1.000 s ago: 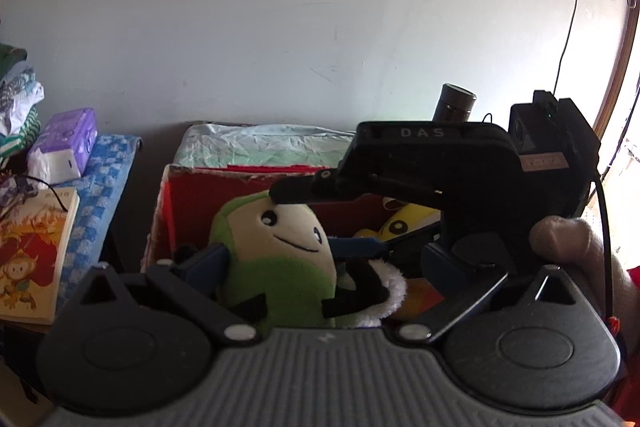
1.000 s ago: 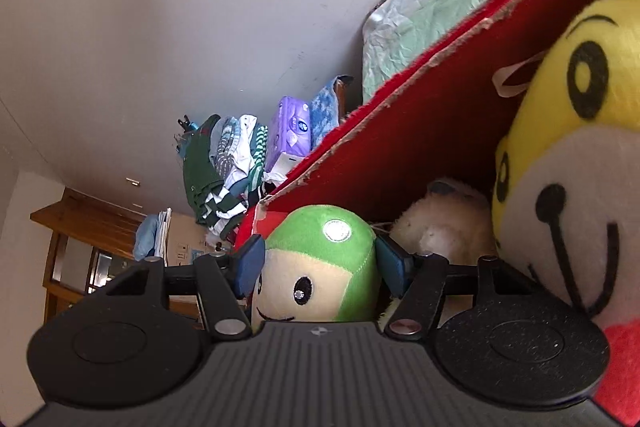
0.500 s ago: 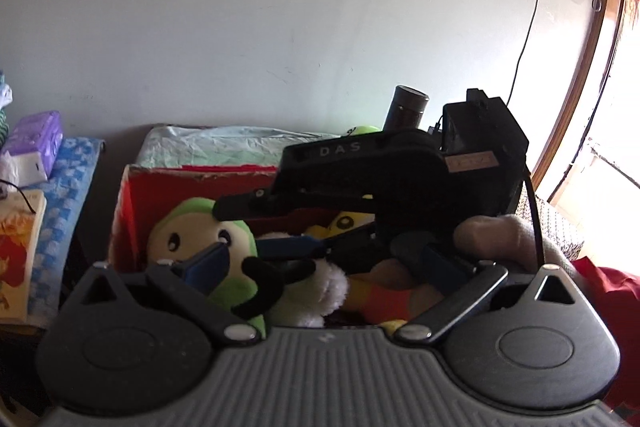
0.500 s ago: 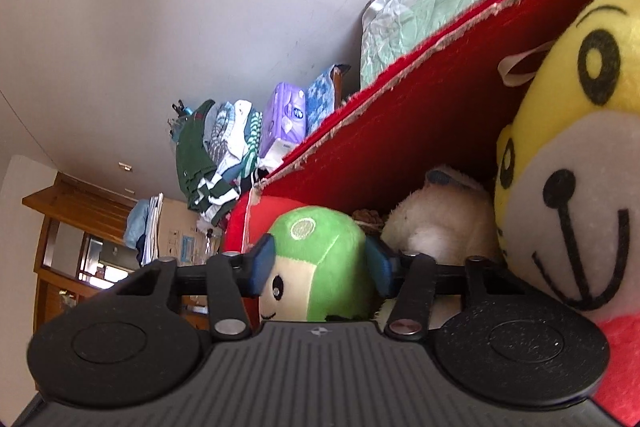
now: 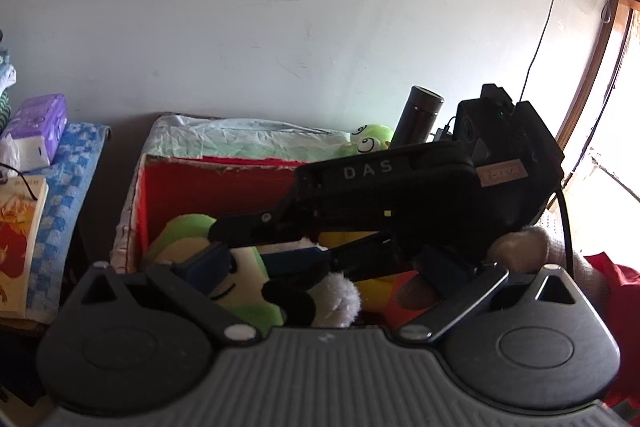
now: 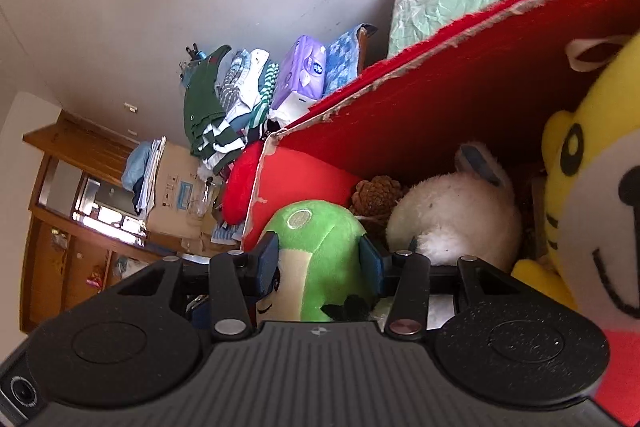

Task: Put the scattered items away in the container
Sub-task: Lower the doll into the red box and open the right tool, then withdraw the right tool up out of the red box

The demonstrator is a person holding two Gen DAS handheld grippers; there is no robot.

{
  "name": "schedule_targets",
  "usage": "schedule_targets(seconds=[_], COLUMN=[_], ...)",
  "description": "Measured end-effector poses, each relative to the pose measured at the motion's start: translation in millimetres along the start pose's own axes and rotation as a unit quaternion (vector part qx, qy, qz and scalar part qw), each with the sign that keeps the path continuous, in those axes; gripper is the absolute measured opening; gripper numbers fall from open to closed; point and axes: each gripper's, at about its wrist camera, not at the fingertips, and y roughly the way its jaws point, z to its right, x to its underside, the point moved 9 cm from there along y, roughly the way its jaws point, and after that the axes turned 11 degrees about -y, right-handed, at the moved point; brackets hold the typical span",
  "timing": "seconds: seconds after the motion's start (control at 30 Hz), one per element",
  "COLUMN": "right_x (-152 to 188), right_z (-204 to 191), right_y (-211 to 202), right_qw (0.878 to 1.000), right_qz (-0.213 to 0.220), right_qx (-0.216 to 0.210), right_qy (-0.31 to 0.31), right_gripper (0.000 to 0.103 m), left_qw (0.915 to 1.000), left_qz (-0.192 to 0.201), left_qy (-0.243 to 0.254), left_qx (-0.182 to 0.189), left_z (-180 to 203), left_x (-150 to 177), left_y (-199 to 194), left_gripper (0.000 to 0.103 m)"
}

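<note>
A red cardboard box [image 5: 224, 183] [image 6: 460, 87] holds plush toys. My right gripper [image 6: 318, 261] is shut on a green and cream plush [image 6: 316, 247] and holds it low inside the box; the gripper's black body [image 5: 400, 203] crosses the left wrist view. A white plush [image 6: 456, 219], a pine cone [image 6: 376, 189] and a yellow tiger plush [image 6: 592, 211] lie beside it. My left gripper [image 5: 320, 267] is open near the box's front, with the green plush [image 5: 240, 283] between its fingers but not gripped.
A green frog plush [image 5: 368, 143] and a dark flask [image 5: 420, 117] stand behind the box on pale green cloth [image 5: 248, 139]. A purple tissue pack [image 5: 36, 127] and a book [image 5: 16, 243] lie at left. Folded clothes [image 6: 224, 107] and a wall stand beyond.
My right gripper has carried the green plush down into the box. My left gripper has let go of the plush, opened and drawn back.
</note>
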Motion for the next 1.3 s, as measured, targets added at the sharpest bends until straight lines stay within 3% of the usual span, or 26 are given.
schedule_targets(seconds=[0.1,0.63,0.8,0.9,0.97,1.17,1.3], right_x=[1.4,-4.6,-7.2,-6.2,-5.3,-5.7,-6.1], right_z=[1.9,2.6,8.4,14.8,15.1,7.1,11.8], right_y=[0.0,-12.9,-32.9,-45.2,-52.2,-67.7,-66.9], right_qw=[1.0,0.998,0.993,0.991,0.99,0.978,0.969], right_qz=[0.002,0.051,0.103,0.115,0.121,0.136,0.139], right_qx=[-0.001,-0.001,0.052,0.065,0.069,0.13,0.16], right_qy=[0.016,0.022,0.022,0.02,0.011,-0.087,-0.127], right_gripper=[0.055,0.054,0.054,0.043,0.041,0.041,0.034], left_qw=[1.0,0.9992,0.996,0.9921,0.9907,0.9874,0.9845], left_qz=[0.002,-0.007,-0.009,-0.022,-0.023,-0.028,-0.033], left_qy=[-0.001,-0.004,0.006,-0.015,-0.022,-0.016,-0.011], left_qx=[0.001,-0.038,-0.089,-0.123,-0.132,-0.155,-0.172], left_z=[0.4,3.2,-4.1,-18.8,-22.5,-22.2,-21.8], left_x=[-0.5,-2.1,-3.2,-1.6,-2.1,0.8,2.4], left_y=[1.0,2.4,-1.8,-2.3,-3.5,-3.0,-1.0], left_gripper=[0.102,0.102,0.102,0.102,0.099,0.098,0.099])
